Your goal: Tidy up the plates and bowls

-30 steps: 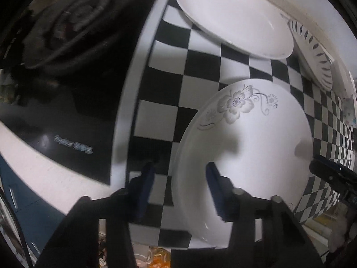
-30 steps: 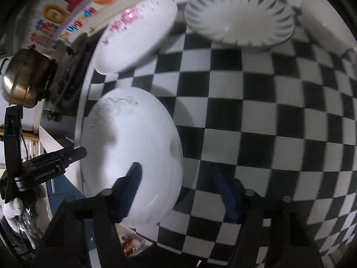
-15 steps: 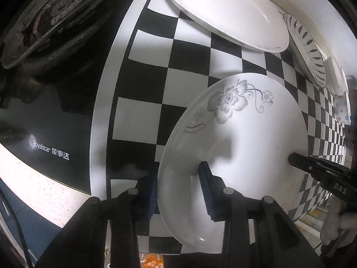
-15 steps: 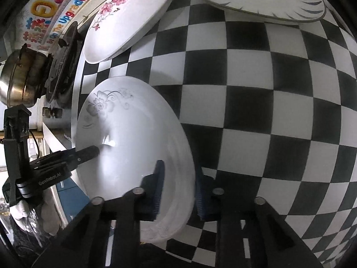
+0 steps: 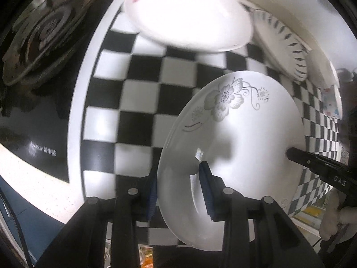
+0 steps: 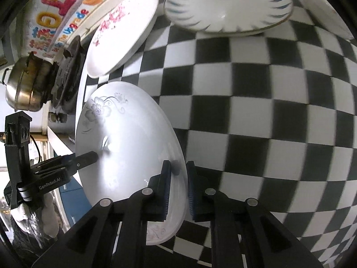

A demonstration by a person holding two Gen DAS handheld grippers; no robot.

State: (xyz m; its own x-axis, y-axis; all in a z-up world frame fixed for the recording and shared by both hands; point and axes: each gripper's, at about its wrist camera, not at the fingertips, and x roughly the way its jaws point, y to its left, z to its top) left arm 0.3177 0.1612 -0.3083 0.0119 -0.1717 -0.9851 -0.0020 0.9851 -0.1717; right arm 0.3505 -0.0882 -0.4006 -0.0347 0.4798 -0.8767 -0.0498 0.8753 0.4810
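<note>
Over on the far left sits the black stove (image 5: 44, 51) with a brass pot (image 6: 26, 82). Next, our left gripper (image 5: 178, 187) has its pads clamped on the near rim of the grey-flowered plate (image 5: 241, 134), tilted above the checkered countertop (image 5: 138, 93). Our right gripper (image 6: 177, 185) pinches that same plate's opposite rim. Beyond lie the pink-flowered plate (image 5: 189, 15) and, further right, the blue-striped plate (image 6: 229, 2).

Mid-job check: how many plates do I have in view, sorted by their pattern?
Grey flower plate, held at its rim by the left gripper and right gripper: 1
Pink flower plate: 1
Blue-striped plate: 1
Total: 3
</note>
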